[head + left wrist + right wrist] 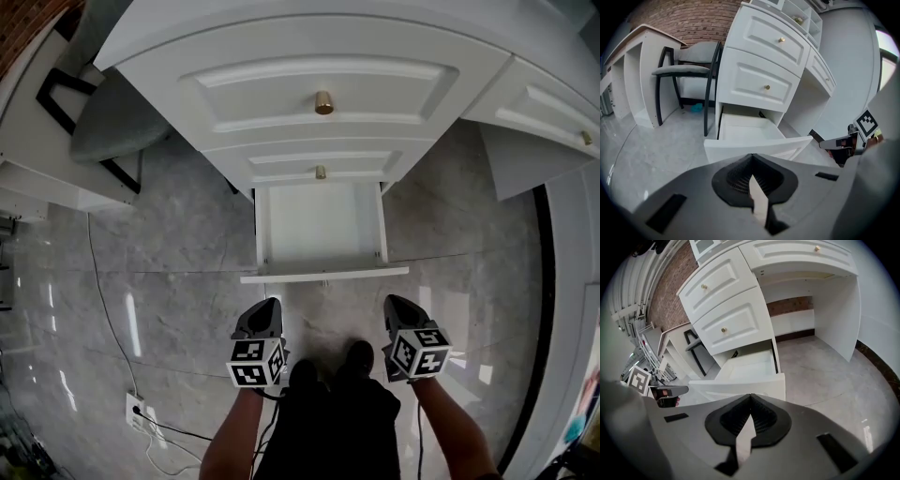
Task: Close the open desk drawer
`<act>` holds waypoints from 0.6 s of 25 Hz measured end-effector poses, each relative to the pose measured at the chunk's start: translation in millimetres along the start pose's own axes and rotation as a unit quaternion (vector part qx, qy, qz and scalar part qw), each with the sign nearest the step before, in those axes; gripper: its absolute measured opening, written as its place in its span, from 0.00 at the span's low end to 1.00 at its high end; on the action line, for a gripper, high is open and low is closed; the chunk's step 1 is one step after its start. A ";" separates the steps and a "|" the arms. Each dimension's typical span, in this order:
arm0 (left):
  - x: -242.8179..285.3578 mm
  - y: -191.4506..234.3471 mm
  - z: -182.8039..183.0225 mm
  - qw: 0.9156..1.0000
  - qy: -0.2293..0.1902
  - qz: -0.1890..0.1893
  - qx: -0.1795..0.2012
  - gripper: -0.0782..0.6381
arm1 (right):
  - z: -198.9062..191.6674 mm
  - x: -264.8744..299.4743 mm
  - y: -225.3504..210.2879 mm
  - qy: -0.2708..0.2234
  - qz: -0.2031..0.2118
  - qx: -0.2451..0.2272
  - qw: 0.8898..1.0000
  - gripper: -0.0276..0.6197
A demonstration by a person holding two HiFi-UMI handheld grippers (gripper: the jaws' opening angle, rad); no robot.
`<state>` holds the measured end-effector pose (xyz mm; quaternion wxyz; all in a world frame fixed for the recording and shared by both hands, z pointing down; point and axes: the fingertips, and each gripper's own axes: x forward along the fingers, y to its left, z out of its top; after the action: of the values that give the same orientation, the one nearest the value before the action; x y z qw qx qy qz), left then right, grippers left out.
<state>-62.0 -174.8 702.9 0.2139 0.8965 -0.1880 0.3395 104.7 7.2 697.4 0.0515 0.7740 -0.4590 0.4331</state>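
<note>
The white desk's bottom drawer [319, 230] stands pulled out and empty, its front panel [323, 275] nearest me. In the head view my left gripper [268, 307] and right gripper [397, 305] hover side by side just short of that panel, apart from it, both shut on nothing. The left gripper view has the shut left gripper [752, 155] pointing at the drawer front [754, 146]. The right gripper view puts the right gripper [750, 395] before the same panel [740, 389], near its right end.
Two shut drawers with brass knobs [323, 103] sit above the open one. A grey chair [112, 122] stands to the left, a further desk section [544, 103] to the right. A power strip with cables [136, 410] lies on the marble floor. My shoes [328, 361] are below.
</note>
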 end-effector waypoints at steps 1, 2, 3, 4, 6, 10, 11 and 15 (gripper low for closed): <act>7.4 2.8 -3.9 1.000 -0.001 0.000 0.003 0.12 | -3.6 7.8 -2.3 -0.002 0.001 -0.001 1.000 0.05; 14.7 5.8 -7.0 1.000 -0.003 0.000 0.005 0.12 | -6.2 15.3 -4.7 -0.004 0.002 -0.002 1.000 0.05; 21.8 8.9 -9.3 1.000 -0.005 0.000 0.007 0.12 | -8.1 22.6 -7.2 -0.007 0.004 -0.002 1.000 0.05; 28.5 11.8 -10.9 1.000 -0.009 0.000 0.007 0.12 | -9.7 29.6 -9.7 -0.011 0.006 -0.001 1.000 0.05; 40.1 16.4 -13.7 1.000 -0.015 0.001 0.008 0.12 | -12.8 42.1 -14.8 -0.016 0.009 0.000 1.000 0.05; 56.8 21.4 -14.1 0.999 -0.034 -0.001 0.007 0.12 | -15.3 62.2 -24.9 -0.032 0.008 -0.007 0.999 0.05; 58.4 21.9 -13.9 0.999 -0.039 -0.002 0.007 0.12 | -16.3 65.0 -27.0 -0.036 0.007 -0.005 0.999 0.05; 59.5 22.2 -14.6 0.999 -0.047 -0.004 0.008 0.12 | -16.6 71.0 -30.3 -0.051 0.011 -0.010 0.999 0.05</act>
<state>-38.9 -197.4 759.5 0.1994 0.9137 -0.1914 0.2979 131.6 -14.8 768.3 0.0305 0.7893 -0.4741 0.3889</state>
